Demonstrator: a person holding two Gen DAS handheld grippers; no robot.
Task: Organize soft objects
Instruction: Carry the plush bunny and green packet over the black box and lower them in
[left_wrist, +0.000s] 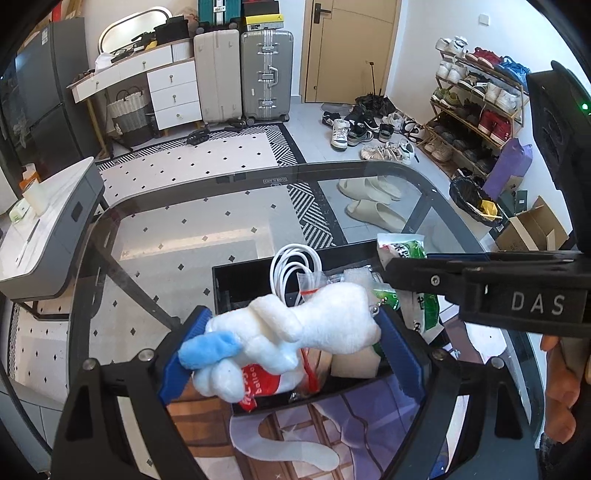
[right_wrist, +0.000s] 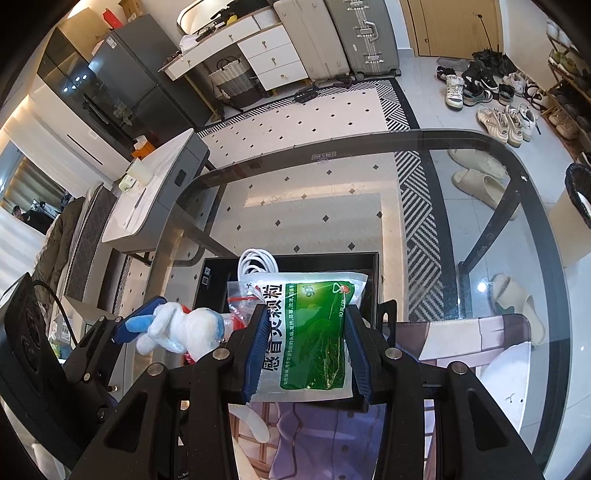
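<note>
My left gripper (left_wrist: 291, 341) is shut on a white plush toy (left_wrist: 295, 325) with a blue part; its blue pads press the toy's two ends. The same toy (right_wrist: 181, 326) shows at the left of the right wrist view. My right gripper (right_wrist: 304, 343) is shut on a green and white sachet bag (right_wrist: 314, 332), which stands upright between the pads. Both hang just over a black open box (left_wrist: 236, 280) on the glass table (left_wrist: 155, 229). In the box lie a coiled white cable (left_wrist: 291, 269), a clear zip bag with a red strip and a red and white packet (left_wrist: 258, 387).
A printed purple mat (right_wrist: 461, 347) lies on the glass at the near edge. Below the glass are beige slippers (left_wrist: 373, 210) and a patterned rug. A grey-topped side table (left_wrist: 40, 229) stands left, a shoe rack (left_wrist: 476, 110) and a bin far right.
</note>
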